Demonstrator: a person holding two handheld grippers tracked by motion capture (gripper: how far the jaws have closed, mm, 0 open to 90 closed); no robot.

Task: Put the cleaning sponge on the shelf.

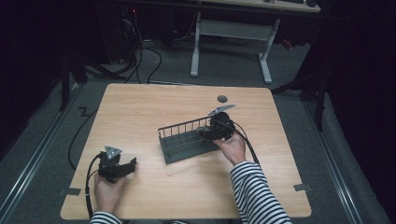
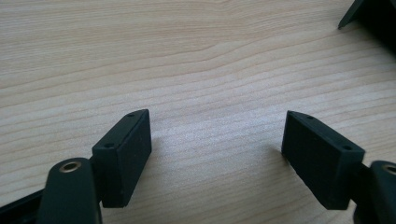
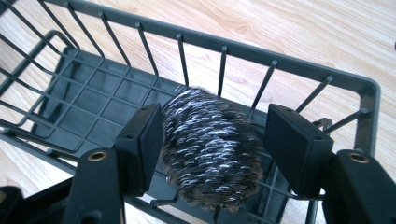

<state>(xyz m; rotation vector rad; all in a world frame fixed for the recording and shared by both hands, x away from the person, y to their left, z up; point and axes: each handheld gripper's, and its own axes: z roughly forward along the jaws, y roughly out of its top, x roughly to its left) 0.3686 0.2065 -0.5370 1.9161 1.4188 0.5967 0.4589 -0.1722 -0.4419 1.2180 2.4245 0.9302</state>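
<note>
A dark grey wire basket [image 1: 182, 150] [image 3: 280, 58] stands in the middle of the wooden table [image 1: 154, 107]. My right gripper [image 1: 204, 132] [image 3: 212, 114] reaches down into the basket's right end. It is shut on a dark, scaly, white-flecked pine cone [image 3: 210, 149], which sits between its pads just inside the basket's wall. My left gripper [image 1: 132, 164] [image 2: 218, 116] rests low over the table at the front left. It is open, with bare wood between its fingers [image 2: 126, 149].
A small dark disc [image 1: 222, 98] lies near the table's far edge. A dark corner [image 2: 369, 14] shows beyond my left gripper. Past the table are a white desk frame [image 1: 196, 46] and floor cables [image 1: 140, 51].
</note>
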